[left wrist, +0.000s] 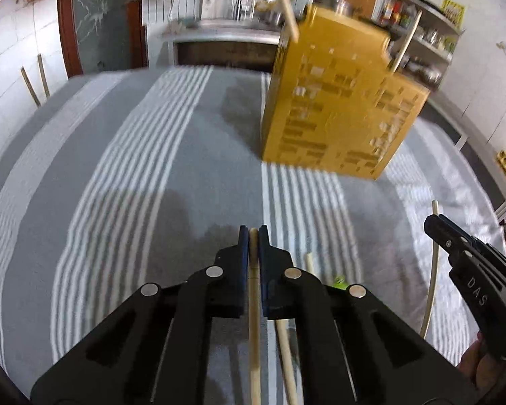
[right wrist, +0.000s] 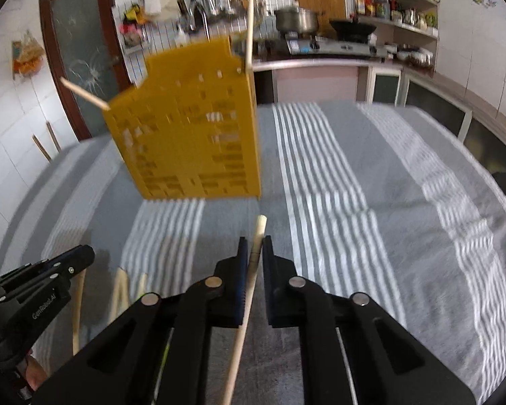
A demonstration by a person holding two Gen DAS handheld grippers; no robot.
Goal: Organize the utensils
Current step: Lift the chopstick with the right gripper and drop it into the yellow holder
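With the left gripper (left wrist: 253, 233) and right gripper (right wrist: 257, 243) each clamped on a chopstick (left wrist: 254, 303) (right wrist: 249, 290) above the striped tabletop (right wrist: 354, 202), carry both steadily, tips first, into the yellow holder (right wrist: 192, 135) just ahead, jaws kept tight.

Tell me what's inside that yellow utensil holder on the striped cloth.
Two pale chopsticks poke out of the top of the yellow utensil holder, leaning apart toward opposite sides. Their lower ends are covered by its walls, and the blurred slots don't reveal whether anything else is inside.
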